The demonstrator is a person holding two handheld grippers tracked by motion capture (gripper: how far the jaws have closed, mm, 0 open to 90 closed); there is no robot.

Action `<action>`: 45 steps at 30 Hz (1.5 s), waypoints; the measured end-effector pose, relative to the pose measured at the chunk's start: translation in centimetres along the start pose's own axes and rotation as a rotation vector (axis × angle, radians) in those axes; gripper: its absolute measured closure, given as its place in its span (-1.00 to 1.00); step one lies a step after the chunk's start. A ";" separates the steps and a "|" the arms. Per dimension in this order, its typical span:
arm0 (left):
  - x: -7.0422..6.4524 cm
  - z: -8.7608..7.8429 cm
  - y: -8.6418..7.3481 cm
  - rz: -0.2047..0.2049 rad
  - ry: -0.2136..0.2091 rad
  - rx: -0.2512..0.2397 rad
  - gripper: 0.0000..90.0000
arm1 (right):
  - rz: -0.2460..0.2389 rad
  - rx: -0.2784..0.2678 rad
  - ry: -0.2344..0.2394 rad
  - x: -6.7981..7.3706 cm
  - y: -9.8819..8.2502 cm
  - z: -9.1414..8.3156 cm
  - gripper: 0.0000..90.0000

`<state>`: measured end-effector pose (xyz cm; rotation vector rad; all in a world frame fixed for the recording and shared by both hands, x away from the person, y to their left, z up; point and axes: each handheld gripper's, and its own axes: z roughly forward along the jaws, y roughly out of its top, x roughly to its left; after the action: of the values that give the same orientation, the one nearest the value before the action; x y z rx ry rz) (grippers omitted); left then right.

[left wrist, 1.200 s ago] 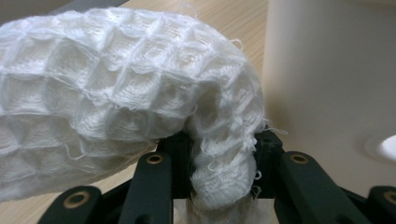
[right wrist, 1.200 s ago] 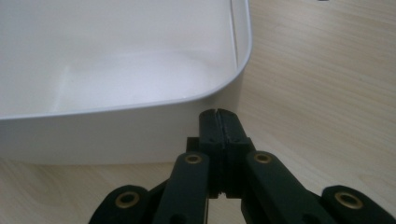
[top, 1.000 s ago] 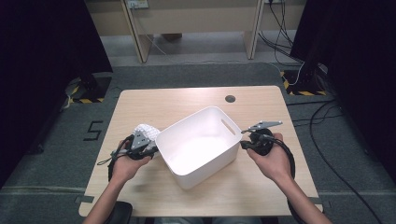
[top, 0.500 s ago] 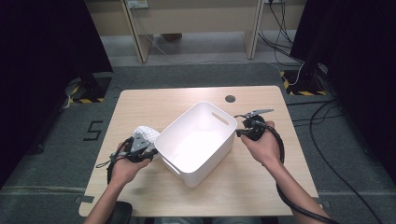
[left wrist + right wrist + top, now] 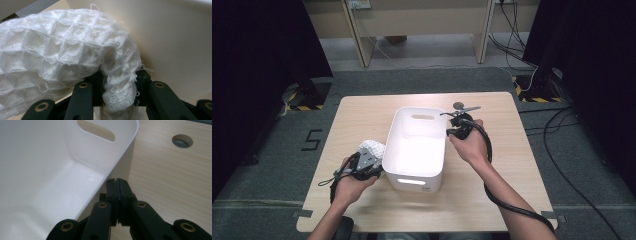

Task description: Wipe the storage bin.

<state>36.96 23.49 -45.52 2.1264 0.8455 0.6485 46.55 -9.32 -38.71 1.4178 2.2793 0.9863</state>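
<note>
- There is one white tub (image 5: 417, 145), one white waffle cloth (image 5: 373, 148) and one round hole (image 5: 182, 141) in the wooden surface (image 5: 362, 115).
- There are two tongs, one in each hand.
- The left tongs (image 5: 119, 82) are closed on a fold of the cloth. The rest of the cloth bulges up and over to the left of the jaws.
- The cloth sits just beside the tub's left wall, near the front corner.
- The right tongs (image 5: 117, 182) are closed, jaws pressed together with nothing between them. Their tips sit at the tub's right rim, touching or almost touching it.
- The tub is between the two tongs, in the middle of the surface.
</note>
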 end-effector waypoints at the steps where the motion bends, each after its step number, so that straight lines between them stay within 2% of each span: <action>1: 0.0 0.1 0.0 -0.004 0.002 -0.002 0.50 | 0.001 -0.007 0.002 0.1 0.3 0.3 0.98; 5: 0.1 0.3 0.2 -0.007 0.008 0.001 0.50 | 0.008 -0.012 0.007 0.4 1.2 1.1 0.96; 9: 0.3 0.4 0.3 -0.007 0.015 0.001 0.49 | 0.017 -0.012 0.009 0.4 1.4 1.4 0.90; 12: 0.4 0.4 0.3 -0.007 0.012 0.003 0.49 | 0.047 -0.020 0.019 -0.1 1.0 0.8 0.80; 13: 0.4 0.3 0.3 -0.009 0.012 0.003 0.49 | 0.084 -0.040 0.034 -0.4 0.9 0.2 0.78; 15: 0.4 0.1 0.4 0.016 0.021 -0.006 0.49 | 0.088 -0.059 0.035 -0.5 1.0 -0.5 0.76; 20: -0.2 -1.7 -0.2 0.028 0.025 -0.020 0.49 | 0.051 -0.092 0.066 -0.2 0.7 -3.0 0.70; 23: -0.7 -2.6 -0.6 0.032 0.013 -0.022 0.48 | 0.039 -0.099 0.081 0.0 0.3 -3.6 0.68; 24: -1.2 -3.3 -1.0 0.036 0.001 -0.020 0.48 | 0.035 -0.099 0.089 0.1 0.1 -3.8 0.67; 25: -1.6 -3.9 -1.2 0.034 -0.007 -0.022 0.48 | 0.030 -0.099 0.111 0.4 -0.4 -4.1 0.65; 27: -2.1 -4.3 -1.3 0.043 -0.015 -0.016 0.47 | 0.032 -0.103 0.126 0.6 -0.6 -4.2 0.64; 28: -2.5 -4.5 -1.4 0.032 -0.036 -0.008 0.47 | 0.038 -0.105 0.131 0.8 -0.7 -4.3 0.63; 31: -3.4 -4.6 -1.2 0.042 -0.066 -0.002 0.45 | 0.033 -0.100 0.141 1.1 -0.8 -4.3 0.62; 35: -3.8 -4.2 -0.8 0.019 -0.069 -0.010 0.43 | 0.026 -0.082 0.142 1.4 -1.0 -3.8 0.64; 40: -4.0 -3.5 -0.4 -0.029 -0.032 -0.041 0.44 | 0.015 -0.080 0.125 1.7 -1.3 -3.3 0.66; 45: -3.4 -2.7 0.2 -0.042 0.012 -0.045 0.45 | 0.023 -0.086 0.114 1.8 -1.4 -3.2 0.66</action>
<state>33.01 22.07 -44.33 2.0612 0.8724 0.6535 42.93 -9.46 -37.10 1.3885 2.2738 1.1864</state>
